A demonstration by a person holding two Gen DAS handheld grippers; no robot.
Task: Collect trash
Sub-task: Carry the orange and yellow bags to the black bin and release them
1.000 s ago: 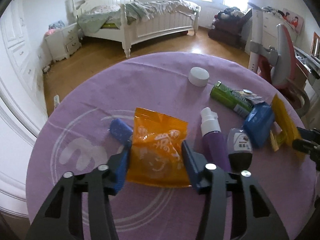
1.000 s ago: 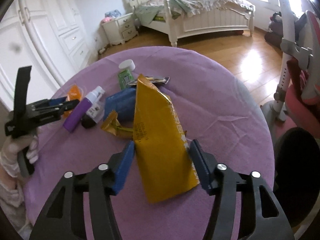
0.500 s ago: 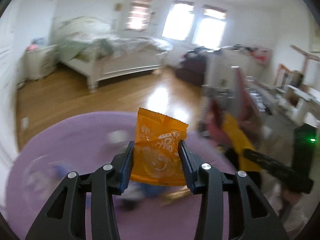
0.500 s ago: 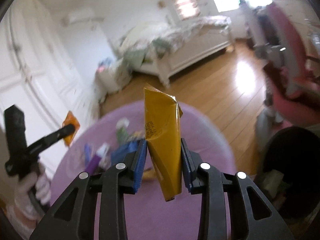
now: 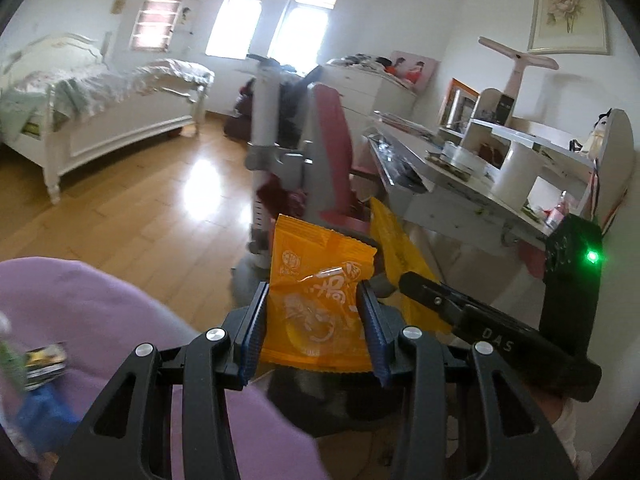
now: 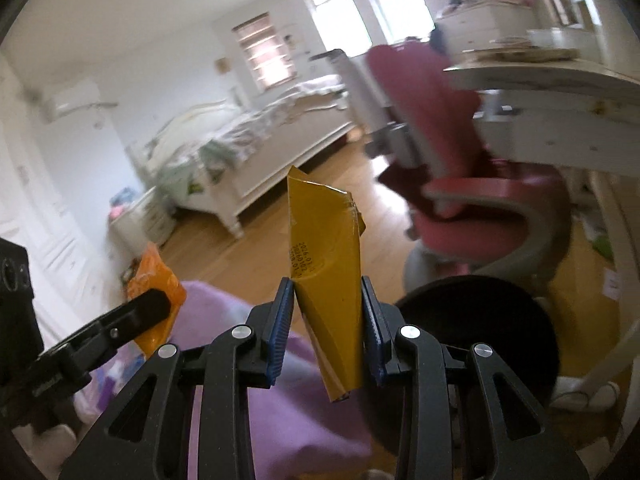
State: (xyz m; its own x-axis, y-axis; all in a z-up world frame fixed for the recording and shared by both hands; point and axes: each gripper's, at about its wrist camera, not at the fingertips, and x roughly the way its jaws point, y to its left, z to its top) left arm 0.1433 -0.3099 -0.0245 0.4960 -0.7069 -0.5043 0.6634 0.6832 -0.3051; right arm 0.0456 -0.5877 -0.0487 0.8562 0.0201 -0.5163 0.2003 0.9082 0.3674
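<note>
Over the purple tablecloth's [image 5: 100,312] edge, the left gripper [image 5: 314,338] pinches an orange snack packet [image 5: 316,304] between its blue pads, the packet standing upright off the table. Just to its right, the right gripper [image 6: 326,330] clamps a crumpled yellow wrapper [image 6: 326,276], also upright, its printed date facing the camera. Below and right of that wrapper sits a round black bin [image 6: 480,320] on the wooden floor, with a pink desk chair [image 6: 460,184] behind it.
</note>
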